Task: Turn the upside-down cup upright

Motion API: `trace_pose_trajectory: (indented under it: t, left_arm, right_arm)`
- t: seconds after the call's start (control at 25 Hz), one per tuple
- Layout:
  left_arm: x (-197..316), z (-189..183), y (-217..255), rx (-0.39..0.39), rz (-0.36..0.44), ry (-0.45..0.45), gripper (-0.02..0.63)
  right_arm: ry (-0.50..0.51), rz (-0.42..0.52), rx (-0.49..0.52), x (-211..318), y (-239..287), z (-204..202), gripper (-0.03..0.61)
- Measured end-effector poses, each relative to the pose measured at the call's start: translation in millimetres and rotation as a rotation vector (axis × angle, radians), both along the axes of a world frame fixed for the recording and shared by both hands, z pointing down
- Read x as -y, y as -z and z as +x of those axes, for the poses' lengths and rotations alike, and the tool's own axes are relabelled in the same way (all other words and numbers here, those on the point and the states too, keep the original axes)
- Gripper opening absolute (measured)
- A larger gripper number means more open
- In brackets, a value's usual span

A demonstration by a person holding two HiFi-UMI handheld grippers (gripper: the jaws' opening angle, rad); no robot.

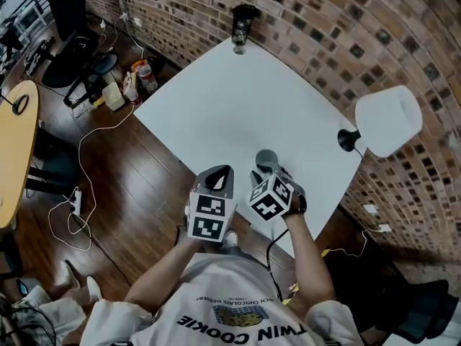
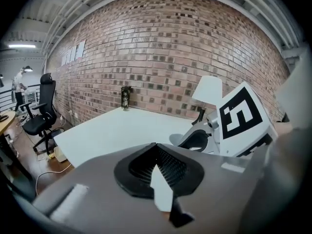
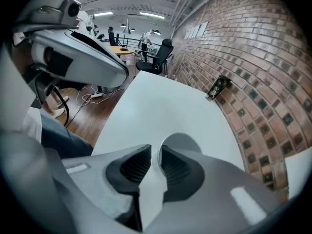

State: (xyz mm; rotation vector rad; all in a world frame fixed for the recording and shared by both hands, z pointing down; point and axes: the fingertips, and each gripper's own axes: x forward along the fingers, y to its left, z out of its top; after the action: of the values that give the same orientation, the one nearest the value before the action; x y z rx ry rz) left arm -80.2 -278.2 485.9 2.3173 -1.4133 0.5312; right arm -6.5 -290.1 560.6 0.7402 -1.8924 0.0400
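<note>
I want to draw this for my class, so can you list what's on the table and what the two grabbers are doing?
table: white, beside a brick wall
cup: grey, near the table's front edge
right gripper: pinching the cup's rim
left gripper: shut, empty, next to the right one
lamp: white shade, at the table's right side
</note>
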Motion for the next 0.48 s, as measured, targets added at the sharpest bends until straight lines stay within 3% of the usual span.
trace_pose_trajectory:
  t: [0.08,0.24,0.48]
  left_arm:
    - [9.0,-4.4,-0.8,-0.006,-0.005,-0.016,0.002]
    - [21.4,-0.6,-1.7,-0.02,-0.01,-0.061,0.002]
    - [31.4,18.1,-0.5,-0.021,-0.002,-0.131,0.002]
  right_arm:
    - [-0.028,-0.014,0.021,3.9,2.2,-2.1,0.023]
    - [-0.107,-0.053,0.124,4.9,12.2,-4.4,0.02]
    - [-0.379,-0.14,0.596,6.9,32.5,8.1,0.02]
